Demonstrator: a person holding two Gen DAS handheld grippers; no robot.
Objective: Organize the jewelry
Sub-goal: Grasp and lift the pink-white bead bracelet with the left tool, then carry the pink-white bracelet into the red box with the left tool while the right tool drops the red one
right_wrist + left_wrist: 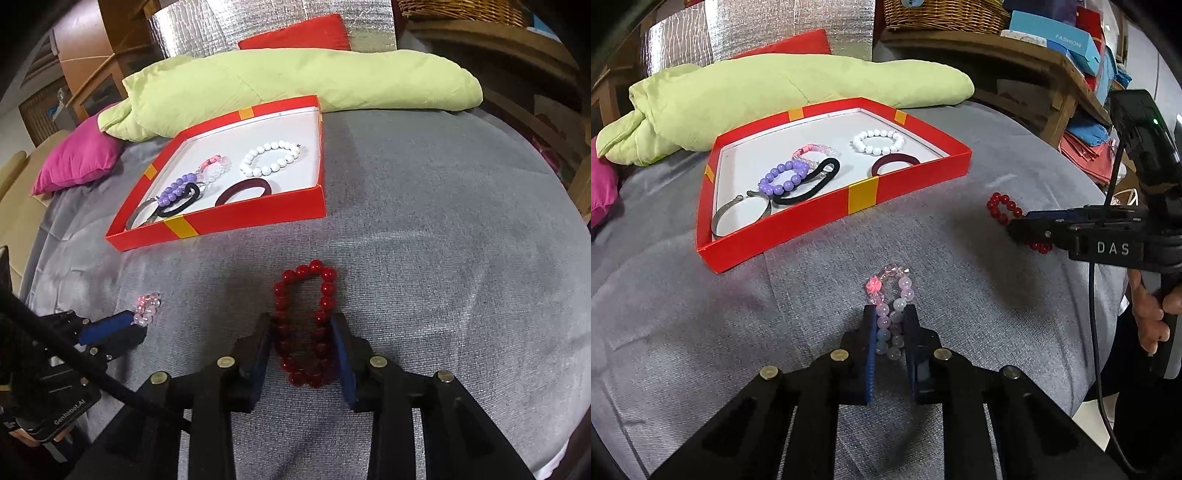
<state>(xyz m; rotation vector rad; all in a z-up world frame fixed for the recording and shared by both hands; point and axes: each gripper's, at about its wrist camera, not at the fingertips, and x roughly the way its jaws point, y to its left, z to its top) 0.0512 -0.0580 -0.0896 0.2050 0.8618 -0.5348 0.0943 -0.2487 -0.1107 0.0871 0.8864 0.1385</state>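
A pink bead bracelet [892,317] with a pink flower charm lies on the grey cloth, squeezed long and narrow. My left gripper [890,308] is shut on its near half. The bracelet [147,306] and left gripper [135,325] also show at the left in the right wrist view. A red bead bracelet [306,317] lies stretched between the pads of my right gripper [303,317], which touch both its sides. In the left wrist view the right gripper [1015,225] covers part of that red bracelet [1001,205]. A shallow red box [812,218] [258,218] sits beyond both.
The box holds a white bead bracelet [877,142], a purple one [785,179], black [812,181] and maroon [895,164] hair ties and a metal bangle [738,214]. Behind it lie a green quilt [794,85] and a magenta pillow [77,158]. A cluttered wooden shelf [1052,62] stands at the right.
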